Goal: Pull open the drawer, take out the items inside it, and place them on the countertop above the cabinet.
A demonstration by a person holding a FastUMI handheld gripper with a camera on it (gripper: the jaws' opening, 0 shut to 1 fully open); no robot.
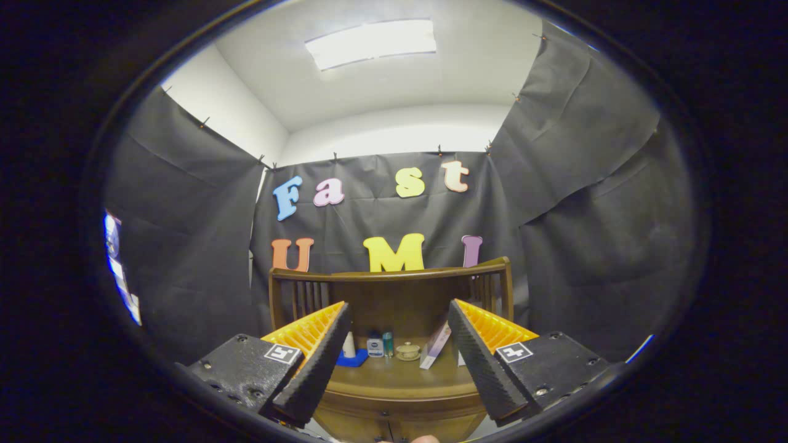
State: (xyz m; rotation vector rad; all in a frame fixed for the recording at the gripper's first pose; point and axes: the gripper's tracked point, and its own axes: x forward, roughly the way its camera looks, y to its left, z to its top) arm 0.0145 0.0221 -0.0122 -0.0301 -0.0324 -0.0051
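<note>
Gripper point(394, 344) held up in front of the wooden cabinet point(394, 403), fingers point(314, 369) spread wide apart, nothing between them, nothing touched

Countertop point(394, 375) seen through the gap between the fingers, beyond their tips, front edge curved toward the gripper

Railed wooden back point(388, 277) standing along the rear edge of the countertop, slatted at both ends, booth cloth behind

Along the rear of the countertop, in a loose row near the back rail:
- white cone-like piece point(349, 344) upright on a blue base point(352, 360), toward the left rear corner, just beside the left finger's tip
- small white-and-blue box point(375, 347) just right of that, apart from it
- slim teal bottle point(388, 344) upright, just beside the box
- small pale lidded cup point(407, 351) near the middle, a little apart from the bottle
- pale pink flat box point(436, 344) tilted, leaning toward the right, close to the right finger

Front half of the countertop bare wood

Drawer point(394, 424) front glimpsed below the front edge of the countertop, low between the fingers, seen too little to tell open from closed; contents hidden

Fingertip of a person's hand point(425, 439) showing at the very bottom, below the cabinet front
</note>
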